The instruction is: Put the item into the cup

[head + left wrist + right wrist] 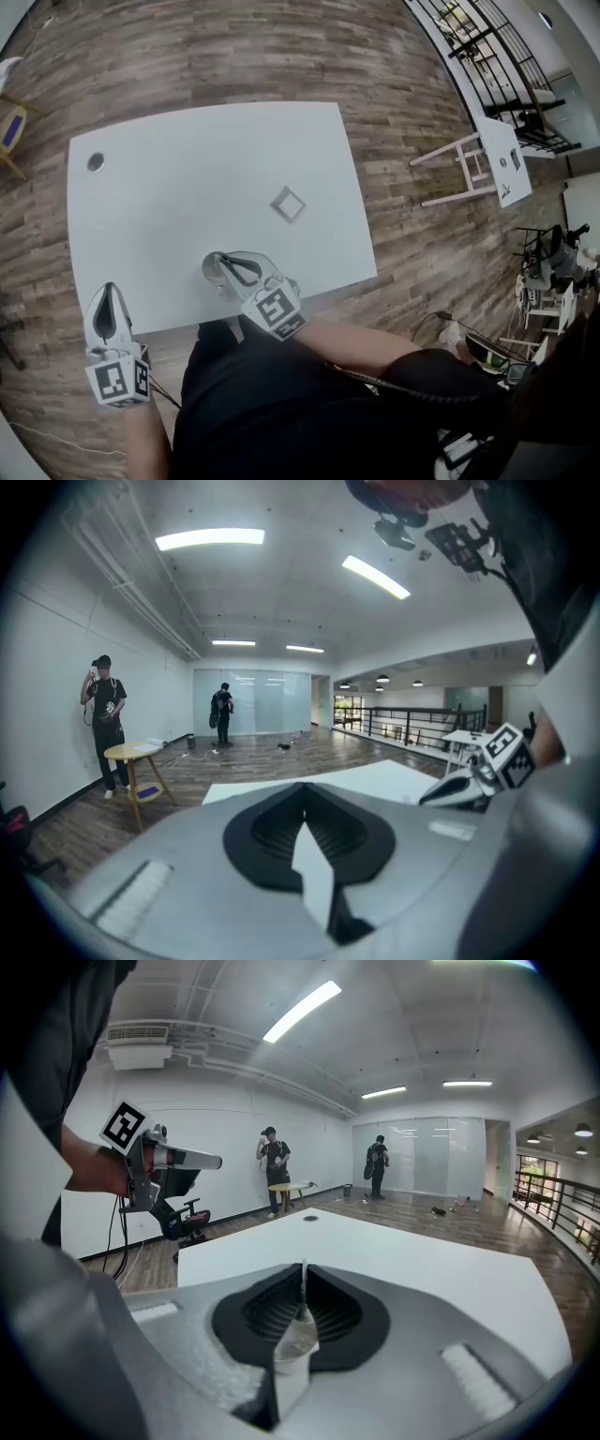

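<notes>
Left gripper (303,819): jaws pressed together, empty, off the table's (187,159) near-left corner.
Right gripper (302,1309): pinching the cup (292,1340) wall, near edge.
Item (288,204): lying mid-table, farther right.

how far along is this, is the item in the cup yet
Done: nothing yet. The small square item lies flat on the white table, apart from the cup. In hand: the right gripper pinches the clear cup by its rim at the table's near edge. The left gripper is shut and empty, off the table. Left: pick up the item and drop it into the cup.
</notes>
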Action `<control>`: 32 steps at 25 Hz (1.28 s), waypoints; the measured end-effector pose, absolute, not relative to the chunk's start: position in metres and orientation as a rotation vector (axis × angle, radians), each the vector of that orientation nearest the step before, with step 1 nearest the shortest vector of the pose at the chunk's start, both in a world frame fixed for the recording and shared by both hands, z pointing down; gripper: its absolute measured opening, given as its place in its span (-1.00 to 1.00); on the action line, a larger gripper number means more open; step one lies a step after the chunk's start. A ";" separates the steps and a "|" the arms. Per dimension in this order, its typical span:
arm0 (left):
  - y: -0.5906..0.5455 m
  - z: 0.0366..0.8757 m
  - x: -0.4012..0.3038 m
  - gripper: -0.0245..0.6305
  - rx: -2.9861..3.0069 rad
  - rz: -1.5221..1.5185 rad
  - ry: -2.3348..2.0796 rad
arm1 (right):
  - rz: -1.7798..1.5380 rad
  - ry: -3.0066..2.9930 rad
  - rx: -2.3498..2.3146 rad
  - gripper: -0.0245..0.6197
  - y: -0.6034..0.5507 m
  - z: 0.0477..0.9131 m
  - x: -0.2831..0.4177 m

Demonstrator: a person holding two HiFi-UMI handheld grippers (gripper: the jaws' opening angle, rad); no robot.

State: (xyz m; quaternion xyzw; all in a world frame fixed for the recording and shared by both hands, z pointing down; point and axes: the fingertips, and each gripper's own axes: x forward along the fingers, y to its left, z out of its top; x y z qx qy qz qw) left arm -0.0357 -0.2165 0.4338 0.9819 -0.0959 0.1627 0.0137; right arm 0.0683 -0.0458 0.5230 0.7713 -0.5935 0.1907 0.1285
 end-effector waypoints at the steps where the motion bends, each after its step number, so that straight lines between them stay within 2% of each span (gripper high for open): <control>1: -0.216 0.434 -0.036 -0.93 3.056 0.511 -0.298 | 0.560 -1.726 2.243 -0.87 -0.045 0.524 0.067; 32: -0.198 0.434 -0.021 -0.92 3.038 0.553 -0.280 | 0.628 -1.754 2.198 -0.87 -0.032 0.532 0.073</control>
